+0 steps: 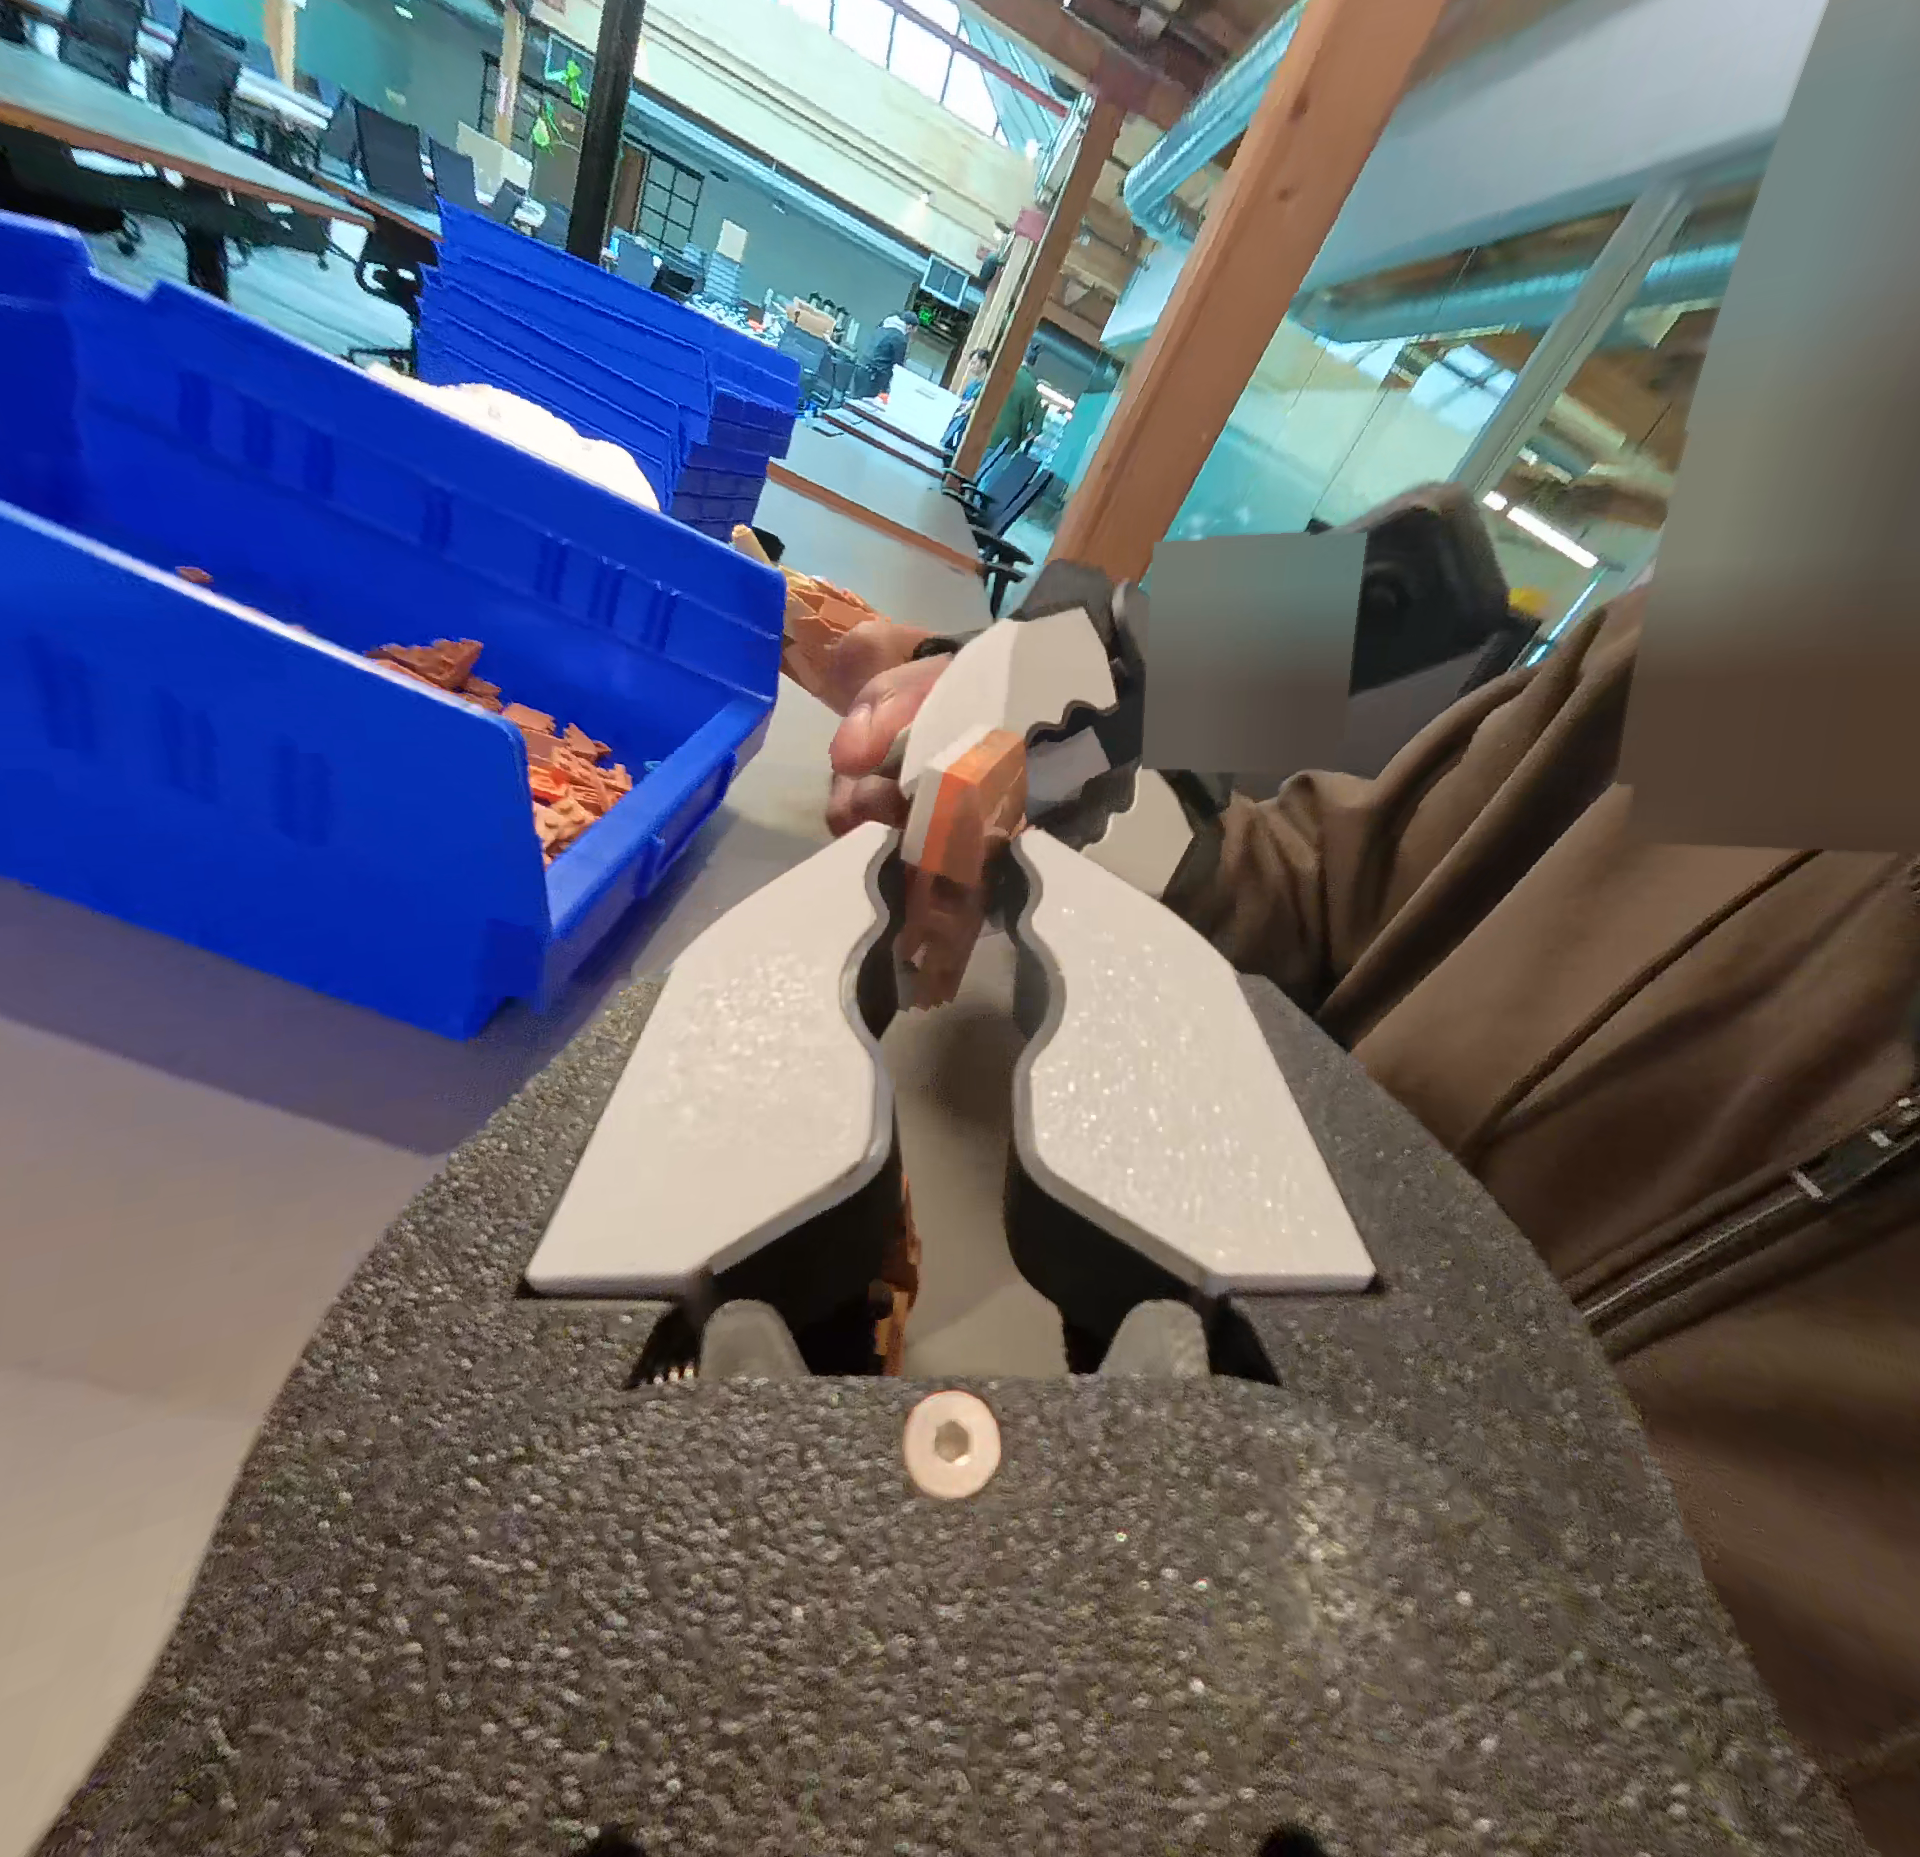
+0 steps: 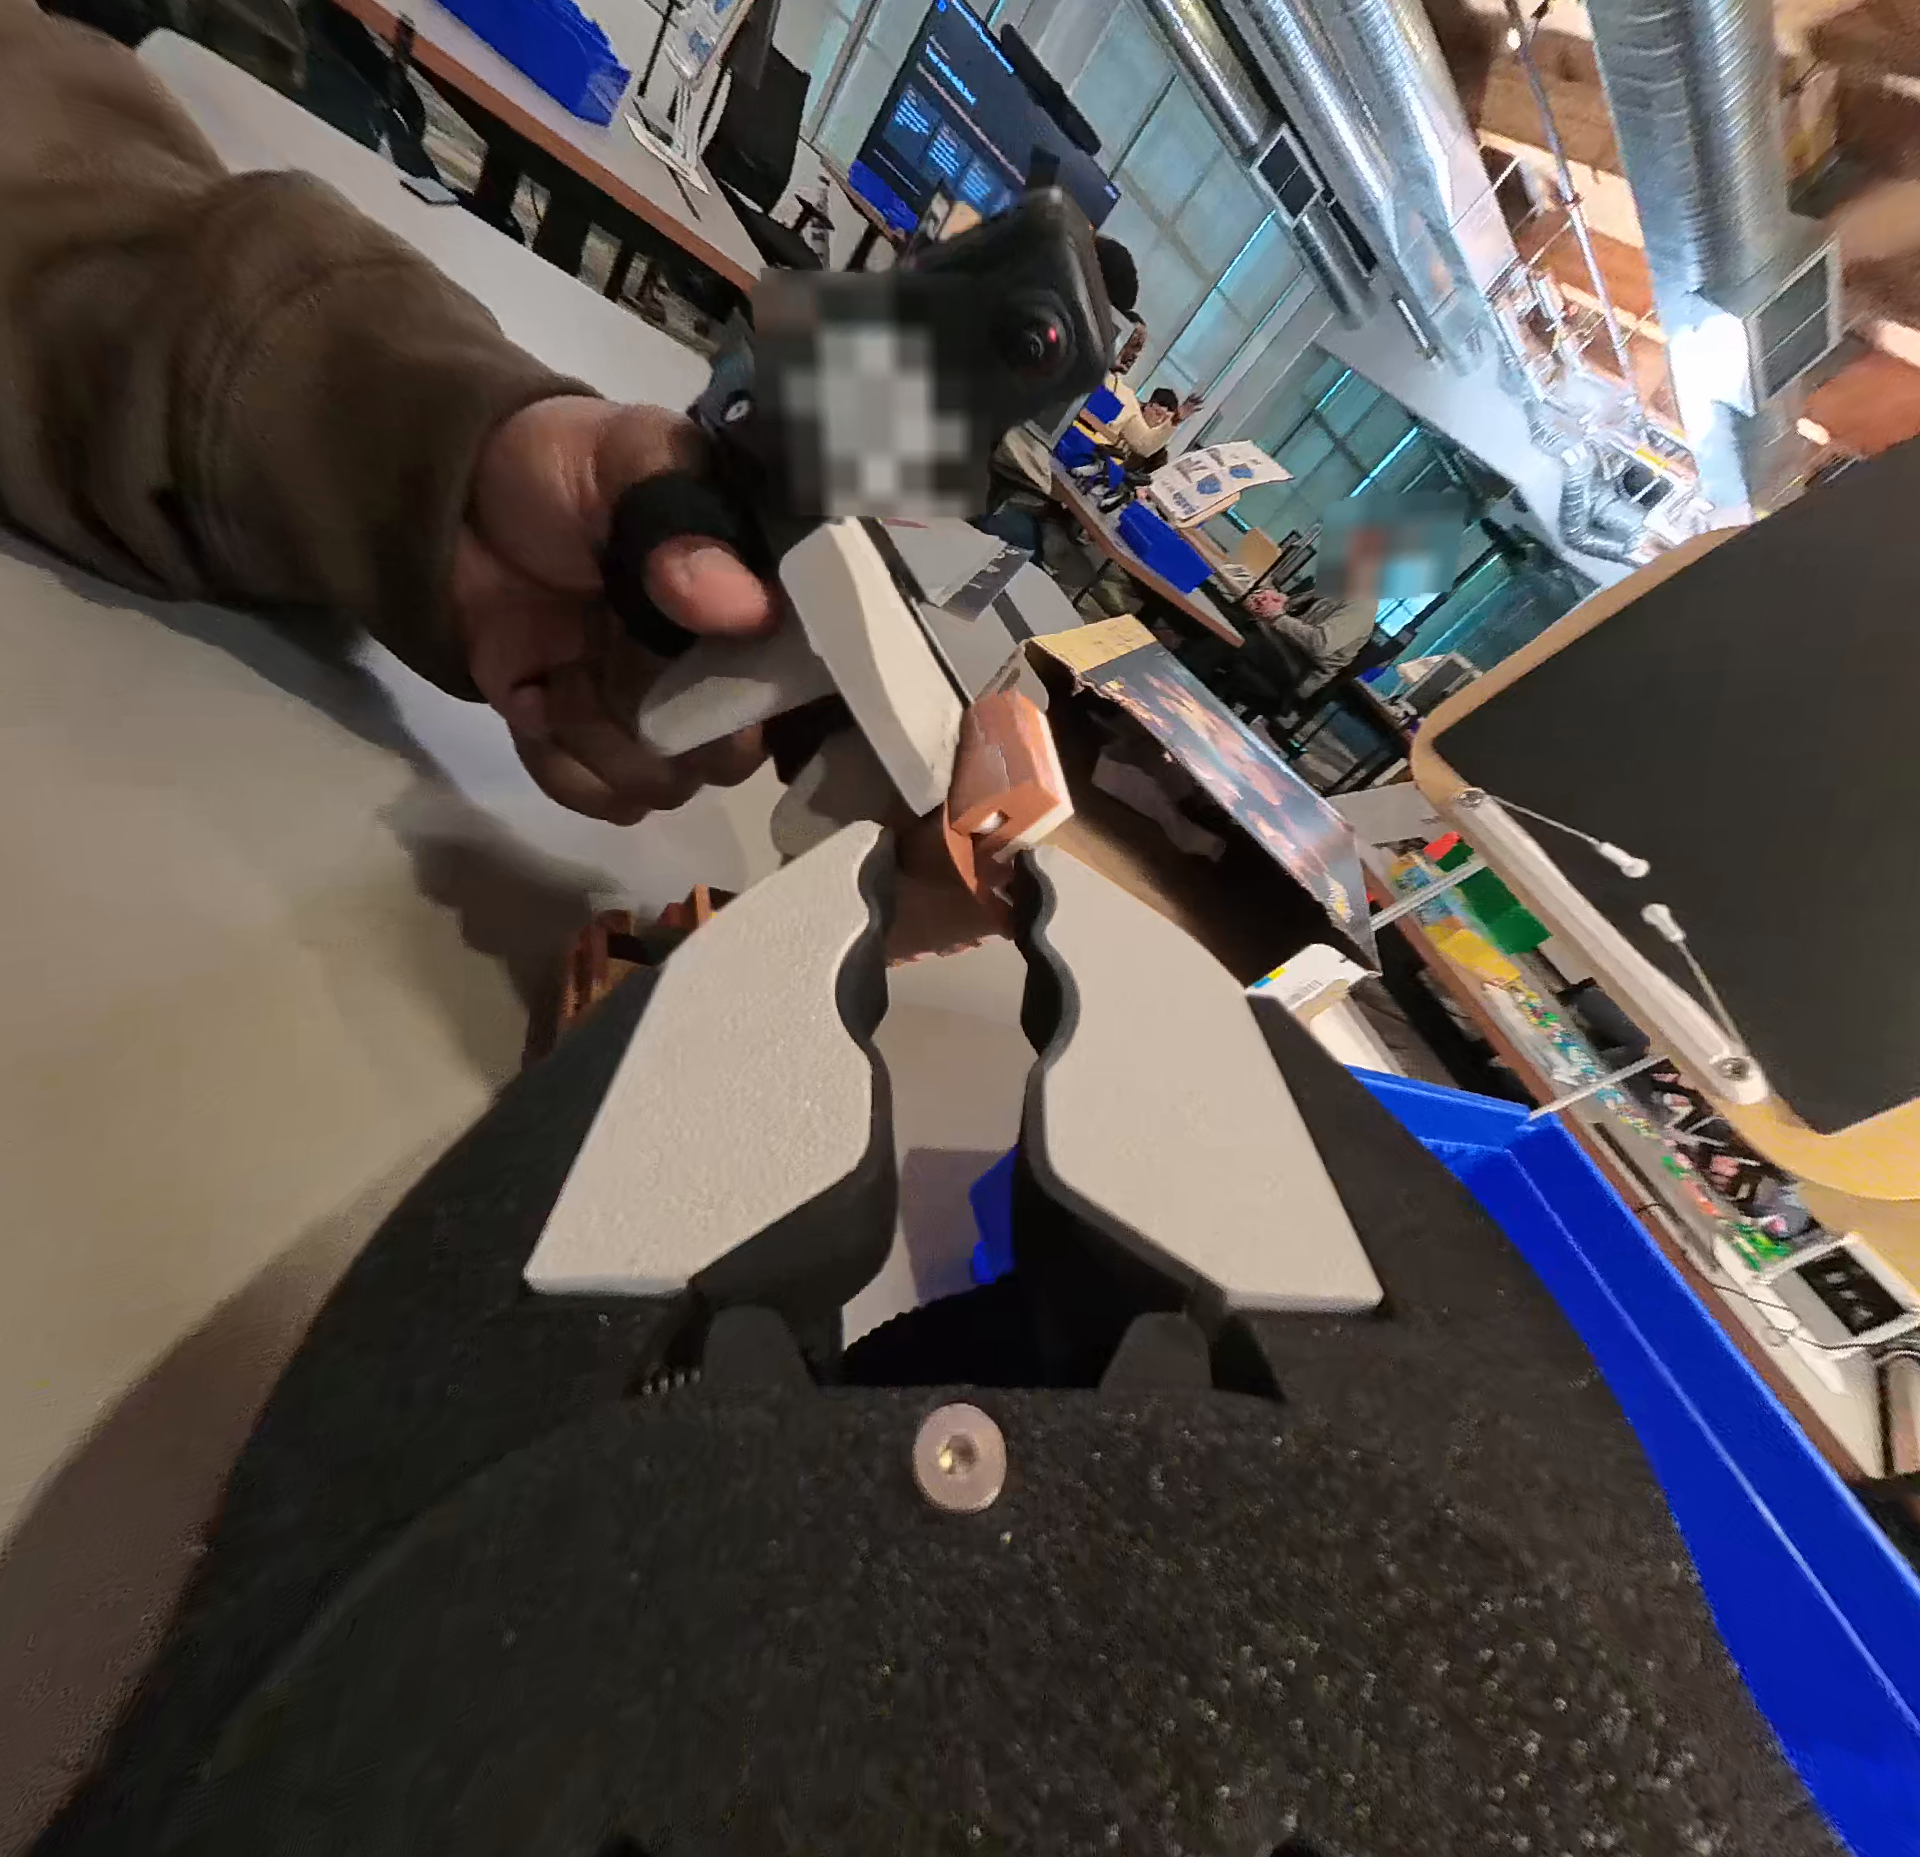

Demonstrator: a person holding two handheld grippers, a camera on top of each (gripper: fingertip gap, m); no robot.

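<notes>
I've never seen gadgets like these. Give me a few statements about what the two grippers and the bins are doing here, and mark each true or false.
1. The left gripper has a reddish-brown plastic brick piece between its fingers. True.
2. The blue plastic bin nearest that gripper holds only green pieces. False: it holds reddish-brown pieces.
3. The right gripper and the left gripper are far apart. False: their tips meet at joined brick pieces.
4. The person wears a brown sleeve. True.
5. More blue bins are stacked behind the nearest bin. True.
</notes>
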